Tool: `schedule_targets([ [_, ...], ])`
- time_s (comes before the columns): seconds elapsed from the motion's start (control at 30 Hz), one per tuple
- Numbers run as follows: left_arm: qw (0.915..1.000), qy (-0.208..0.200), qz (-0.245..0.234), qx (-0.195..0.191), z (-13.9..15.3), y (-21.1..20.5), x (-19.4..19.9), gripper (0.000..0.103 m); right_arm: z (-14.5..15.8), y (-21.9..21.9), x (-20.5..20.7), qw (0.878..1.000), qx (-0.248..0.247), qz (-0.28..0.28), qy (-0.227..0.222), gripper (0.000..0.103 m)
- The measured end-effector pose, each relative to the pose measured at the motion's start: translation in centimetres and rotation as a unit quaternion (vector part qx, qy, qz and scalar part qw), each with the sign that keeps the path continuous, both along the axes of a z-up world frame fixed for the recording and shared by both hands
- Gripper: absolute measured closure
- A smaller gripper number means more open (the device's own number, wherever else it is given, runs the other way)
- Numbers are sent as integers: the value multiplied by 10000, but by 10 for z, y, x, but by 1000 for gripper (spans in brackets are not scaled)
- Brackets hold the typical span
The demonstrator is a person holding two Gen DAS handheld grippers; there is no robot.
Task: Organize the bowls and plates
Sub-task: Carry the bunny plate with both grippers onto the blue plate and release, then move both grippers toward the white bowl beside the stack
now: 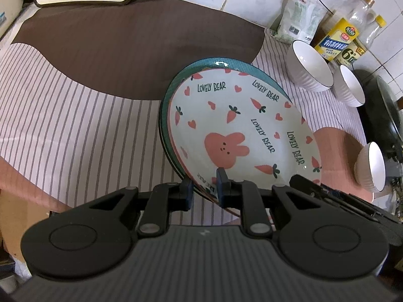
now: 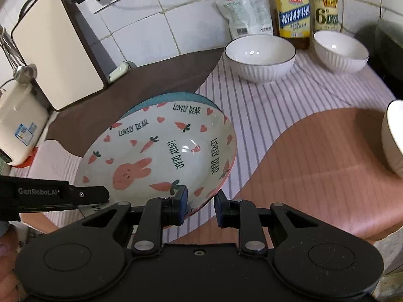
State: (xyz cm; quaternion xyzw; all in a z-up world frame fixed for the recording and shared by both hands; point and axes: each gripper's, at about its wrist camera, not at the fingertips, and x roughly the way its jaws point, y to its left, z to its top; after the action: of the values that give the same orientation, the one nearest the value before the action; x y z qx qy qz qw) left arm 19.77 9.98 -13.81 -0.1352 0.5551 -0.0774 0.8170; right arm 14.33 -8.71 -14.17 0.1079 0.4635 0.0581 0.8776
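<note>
Two stacked plates are held tilted over the striped cloth. The white rabbit plate, printed with carrots and "LOVELY BEAR", lies on a teal plate. My left gripper is shut on the stack's near rim. My right gripper is shut on the rim further round. One of the left gripper's fingers shows at the plate's left edge in the right wrist view. Three white ribbed bowls stand to the right: a large bowl, a second bowl and a third bowl.
A dark brown mat lies beyond the plates and a pink mat to the right on the striped cloth. A cutting board leans on the tiled wall. Oil bottles, a white bag and a dark pan stand at the back right.
</note>
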Motion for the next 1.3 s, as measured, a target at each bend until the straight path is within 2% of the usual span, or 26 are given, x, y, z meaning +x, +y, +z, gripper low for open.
schedule_targets([
  [0.63, 9973, 561, 245, 394, -9, -15, 8, 79, -12, 8, 8, 9954, -665, 561, -391, 70],
  [0.77, 9969, 495, 422, 451, -13, -18, 4, 79, -11, 9, 11, 9956, -586, 663, -297, 70],
  [0.97, 9969, 408, 397, 535, -16, -23, -2, 79, -14, 9, 9, 9932, -716, 787, -468, 69],
  [1.07, 9964, 268, 371, 720, -15, -27, -7, 71, -14, 7, 7, 9908, -817, 893, -605, 70],
  [1.17, 9951, 144, 343, 911, -9, -29, -15, 71, -5, 5, 0, 9873, -1008, 967, -758, 69],
  [1.3, 9945, 51, 251, 1019, 3, -29, -26, 71, 8, -10, -17, 9834, -996, 1076, -1068, 68],
])
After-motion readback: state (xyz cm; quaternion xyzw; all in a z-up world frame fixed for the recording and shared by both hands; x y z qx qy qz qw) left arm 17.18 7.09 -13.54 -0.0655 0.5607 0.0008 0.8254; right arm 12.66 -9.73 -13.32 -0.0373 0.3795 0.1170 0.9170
